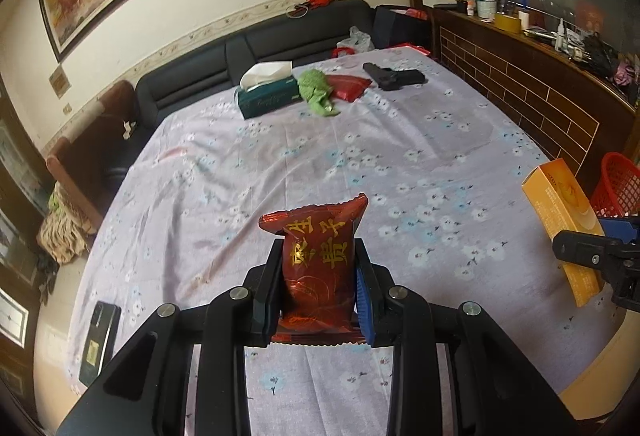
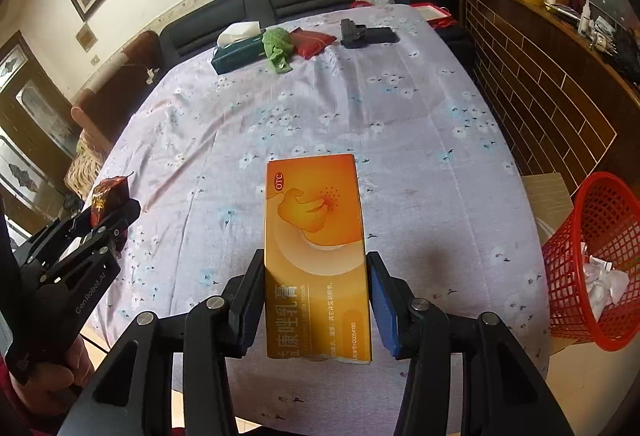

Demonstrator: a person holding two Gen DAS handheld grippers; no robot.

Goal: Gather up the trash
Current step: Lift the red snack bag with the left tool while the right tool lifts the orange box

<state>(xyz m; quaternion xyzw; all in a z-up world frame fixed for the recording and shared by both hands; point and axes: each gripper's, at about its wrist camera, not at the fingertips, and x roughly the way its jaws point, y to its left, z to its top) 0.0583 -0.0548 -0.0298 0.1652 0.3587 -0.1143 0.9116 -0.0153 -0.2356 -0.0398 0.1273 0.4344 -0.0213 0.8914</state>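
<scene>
Trash comes first in my left wrist view: a dark red snack packet (image 1: 320,260) with gold characters stands upright between the pads of my left gripper (image 1: 318,276), pinched narrow across its middle. I hold it by the body, I judge, so the crimped ends stay free and the soft foil does not slip. It hangs above the flowered bedsheet (image 1: 280,156), clear of the cloth. At the right edge I see the orange box (image 1: 560,228) in the other gripper, with the red basket (image 1: 618,188) just behind it. At the far end of the bed lie a tissue box (image 1: 268,92), a green cloth (image 1: 318,92) and a second red packet (image 1: 348,86).

From my right wrist view, the orange box (image 2: 316,248) fills the middle, a long medicine carton, clean-edged and undented. My right gripper (image 2: 316,300) clamps it at mid width across its lower half, flat face up, which keeps it rigid for the carry. The red basket (image 2: 596,260) stands off the bed's right side, near the box, with crumpled white paper (image 2: 604,280) already inside; I take it for the bin. My left gripper (image 2: 108,220) shows at the left with its red packet (image 2: 110,196), though whether the pack is empty I cannot tell.
</scene>
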